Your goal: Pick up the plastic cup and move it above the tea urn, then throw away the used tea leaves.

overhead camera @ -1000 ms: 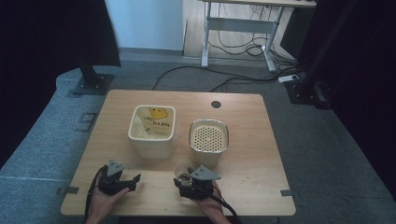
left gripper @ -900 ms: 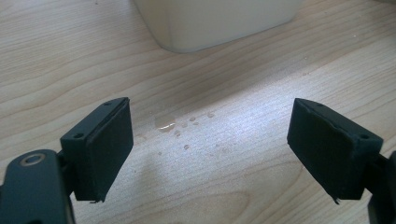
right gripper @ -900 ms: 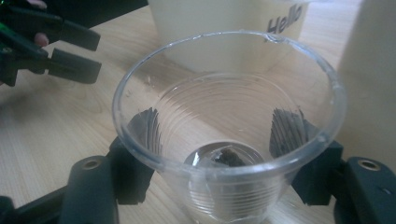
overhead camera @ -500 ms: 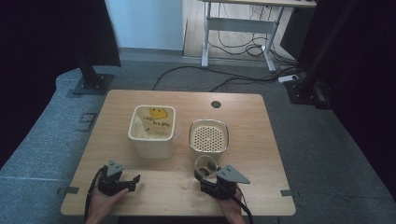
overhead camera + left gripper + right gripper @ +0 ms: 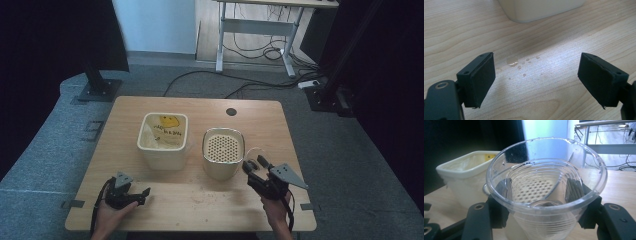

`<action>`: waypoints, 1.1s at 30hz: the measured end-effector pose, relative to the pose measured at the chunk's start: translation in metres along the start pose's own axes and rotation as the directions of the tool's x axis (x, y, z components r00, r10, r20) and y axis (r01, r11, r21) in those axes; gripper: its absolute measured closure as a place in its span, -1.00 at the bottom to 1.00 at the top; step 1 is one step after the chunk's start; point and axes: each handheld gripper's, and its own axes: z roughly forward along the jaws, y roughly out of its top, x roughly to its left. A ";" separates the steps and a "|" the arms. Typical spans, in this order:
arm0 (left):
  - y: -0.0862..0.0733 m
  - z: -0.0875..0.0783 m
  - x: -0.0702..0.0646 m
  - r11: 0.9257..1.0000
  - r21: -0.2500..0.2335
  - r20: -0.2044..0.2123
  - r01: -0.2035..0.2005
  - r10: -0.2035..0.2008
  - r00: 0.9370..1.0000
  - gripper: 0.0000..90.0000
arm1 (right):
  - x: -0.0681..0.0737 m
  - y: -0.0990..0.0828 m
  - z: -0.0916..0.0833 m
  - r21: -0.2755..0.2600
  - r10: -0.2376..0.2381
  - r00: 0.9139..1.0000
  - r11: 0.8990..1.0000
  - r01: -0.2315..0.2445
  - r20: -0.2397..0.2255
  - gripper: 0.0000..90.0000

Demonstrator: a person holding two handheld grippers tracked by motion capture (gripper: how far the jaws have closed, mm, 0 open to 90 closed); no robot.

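High view: a wooden table [image 5: 200, 200] is seen carrying two cream containers side by side. The open tub [image 5: 163, 140] on the left holds a yellow item with a pale wrapping; the container with the perforated lid [image 5: 223, 152] stands just right of it. The left gripper [image 5: 142, 192] is held low near the table's front left corner, well apart from both containers. The right gripper [image 5: 252, 167] is held at the front right, just beside the perforated-lid container.

Left gripper view: the two black jaws are spread wide with nothing between them. A few small water droplets [image 5: 520, 65] are noted on the bare wood between and beyond the jaws, and the base of a cream container [image 5: 541, 8] is seen at the top edge.

Right gripper view: a clear plastic cup [image 5: 546, 185] is clamped between the jaws, one pad pressed on each side of its ribbed wall. The cup is held upright, mouth open (the perforated lid is visible through its wall), with droplets recorded on its inner surface. The open tub [image 5: 465, 176] stands behind it to the left.
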 end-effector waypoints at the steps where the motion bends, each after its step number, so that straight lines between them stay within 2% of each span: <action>1: 0.000 0.000 0.000 1.000 0.001 0.000 0.000 0.000 1.000 -0.68 | -0.003 0.001 0.000 -0.004 0.004 1.000 1.000 -0.004 0.001 -0.13; 2: 0.000 0.000 0.000 1.000 0.001 0.000 0.000 0.000 1.000 -0.68 | -0.003 0.001 0.000 -0.004 0.004 1.000 1.000 -0.004 0.001 -0.13; 4: 0.000 0.000 0.001 1.000 0.005 0.002 0.002 -0.002 1.000 -0.68 | -0.016 0.004 -0.001 -0.007 0.016 1.000 1.000 -0.015 0.013 -0.12; 7: -0.001 0.000 0.001 1.000 0.010 0.002 0.005 -0.005 1.000 -0.68 | -0.023 0.005 -0.001 -0.003 0.024 0.999 1.000 -0.024 0.027 -0.12; 11: -0.001 -0.001 0.001 1.000 0.007 0.005 0.012 -0.012 1.000 -0.68 | -0.025 0.009 -0.001 -0.004 0.016 0.999 1.000 -0.016 0.048 -0.12; 14: 0.000 -0.001 0.002 1.000 0.008 0.009 0.014 -0.014 1.000 -0.68 | -0.024 0.016 0.001 -0.005 -0.011 0.997 1.000 0.011 0.080 -0.13; 18: -0.001 0.000 0.003 1.000 0.012 0.014 0.016 -0.016 1.000 -0.67 | -0.025 0.026 0.007 -0.007 -0.009 0.995 1.000 0.010 0.103 -0.13; 21: -0.001 0.001 0.002 1.000 0.013 0.018 0.013 -0.013 1.000 -0.67 | -0.024 0.037 0.014 0.003 -0.051 0.991 0.999 0.051 0.126 -0.13; 24: -0.001 0.001 0.002 1.000 0.019 0.021 0.010 -0.011 1.000 -0.67 | -0.023 0.043 0.017 0.005 -0.063 0.988 0.998 0.063 0.138 -0.13; 25: -0.001 0.001 0.002 1.000 0.021 0.023 0.009 -0.009 1.000 -0.67 | -0.022 0.050 0.022 0.015 -0.090 0.984 0.996 0.088 0.154 -0.14; 27: -0.001 0.001 0.002 1.000 0.026 0.023 0.006 -0.007 1.000 -0.67 | -0.020 0.053 0.025 0.026 -0.113 0.979 0.994 0.110 0.171 -0.14; 33: -0.002 0.002 0.001 0.999 0.033 0.028 0.001 -0.002 1.000 -0.67 | -0.016 0.058 0.036 0.067 -0.185 0.964 0.982 0.175 0.191 -0.14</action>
